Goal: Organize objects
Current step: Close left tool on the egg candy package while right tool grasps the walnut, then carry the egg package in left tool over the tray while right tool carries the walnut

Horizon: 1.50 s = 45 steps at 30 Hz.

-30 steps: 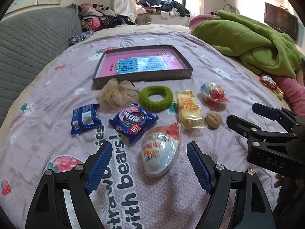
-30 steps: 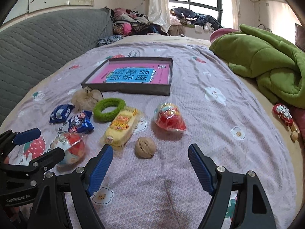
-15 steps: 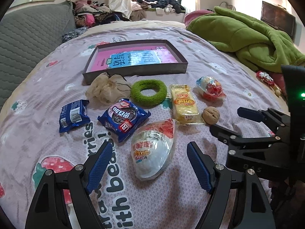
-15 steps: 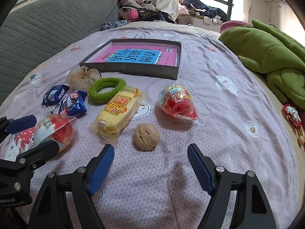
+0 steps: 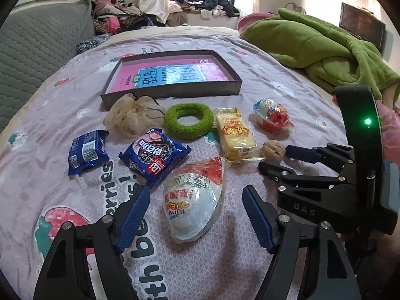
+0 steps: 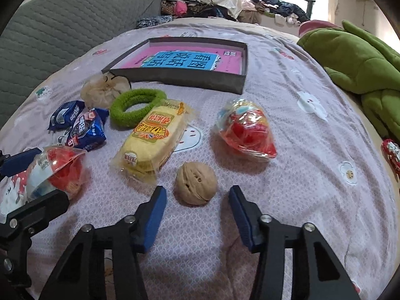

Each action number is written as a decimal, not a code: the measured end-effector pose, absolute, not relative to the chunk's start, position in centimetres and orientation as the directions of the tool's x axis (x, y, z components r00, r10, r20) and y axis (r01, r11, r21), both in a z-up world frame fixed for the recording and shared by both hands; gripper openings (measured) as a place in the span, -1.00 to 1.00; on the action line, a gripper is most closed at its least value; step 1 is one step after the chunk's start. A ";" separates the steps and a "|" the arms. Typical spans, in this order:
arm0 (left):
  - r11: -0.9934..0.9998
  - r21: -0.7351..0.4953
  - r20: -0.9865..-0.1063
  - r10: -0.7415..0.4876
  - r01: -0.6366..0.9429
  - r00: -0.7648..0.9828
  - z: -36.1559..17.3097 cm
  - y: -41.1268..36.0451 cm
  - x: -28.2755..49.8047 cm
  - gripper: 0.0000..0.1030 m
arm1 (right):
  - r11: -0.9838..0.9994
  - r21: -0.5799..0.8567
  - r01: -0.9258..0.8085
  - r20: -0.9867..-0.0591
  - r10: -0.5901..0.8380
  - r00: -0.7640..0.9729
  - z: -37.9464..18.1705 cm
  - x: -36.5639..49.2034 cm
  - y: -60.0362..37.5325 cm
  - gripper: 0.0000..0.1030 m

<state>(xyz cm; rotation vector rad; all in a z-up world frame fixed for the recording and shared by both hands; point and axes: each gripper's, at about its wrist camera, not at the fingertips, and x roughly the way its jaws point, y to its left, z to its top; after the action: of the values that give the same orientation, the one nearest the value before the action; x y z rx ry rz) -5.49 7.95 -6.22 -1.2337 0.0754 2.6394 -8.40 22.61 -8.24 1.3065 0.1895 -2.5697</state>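
Observation:
A white and red egg-shaped toy pack (image 5: 193,197) lies on the bedspread between the blue pads of my left gripper (image 5: 196,217). Its jaws are closing, with gaps still on both sides of the pack. A walnut (image 6: 196,183) sits just ahead of and between the fingertips of my right gripper (image 6: 197,210). Those jaws are closing too and do not touch it. In the left wrist view the right gripper (image 5: 280,162) reaches in from the right beside the walnut (image 5: 273,150). A shallow dark box (image 5: 172,92) holding a pink and blue book lies farther back.
Also on the bed are a green fuzzy ring (image 5: 188,120), a yellow cracker pack (image 5: 233,132), a red toy pack (image 5: 272,116), two blue cookie packs (image 5: 153,156), and a beige mesh pouch (image 5: 135,116). A green blanket (image 5: 320,47) is at the right, a grey cushion (image 5: 37,47) at the left.
My right gripper has come down close over the walnut and its jaws have narrowed a lot. The left jaws have narrowed slightly around the egg-shaped pack.

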 end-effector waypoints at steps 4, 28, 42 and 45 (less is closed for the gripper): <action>-0.972 -0.019 -0.772 0.162 -0.233 -0.615 -6.6 8.5 -5.6 0.17 | -0.955 -0.014 0.296 -0.808 -0.164 -0.566 -8.3 -8.7 22.2 -0.18; -0.977 -0.028 -0.757 0.158 -0.210 -0.633 -4.8 7.9 -4.8 0.02 | -0.947 0.091 0.309 -0.767 -0.264 -0.584 -5.4 -6.2 23.0 -0.35; -0.988 -0.044 -0.735 0.133 -0.149 -0.665 -2.8 5.4 -3.9 0.02 | -0.942 0.095 0.321 -0.716 -0.289 -0.636 -2.0 -3.0 21.1 -0.35; -0.989 -0.050 -0.730 0.130 -0.138 -0.671 -2.5 4.8 -3.8 0.02 | -0.941 0.104 0.321 -0.707 -0.297 -0.641 -1.5 -2.7 20.7 -0.35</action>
<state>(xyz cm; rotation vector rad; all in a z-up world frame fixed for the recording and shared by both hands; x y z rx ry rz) -3.81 4.77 -2.51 -1.1974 0.0137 2.7450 -2.68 20.73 -1.52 1.1011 0.0437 -2.5731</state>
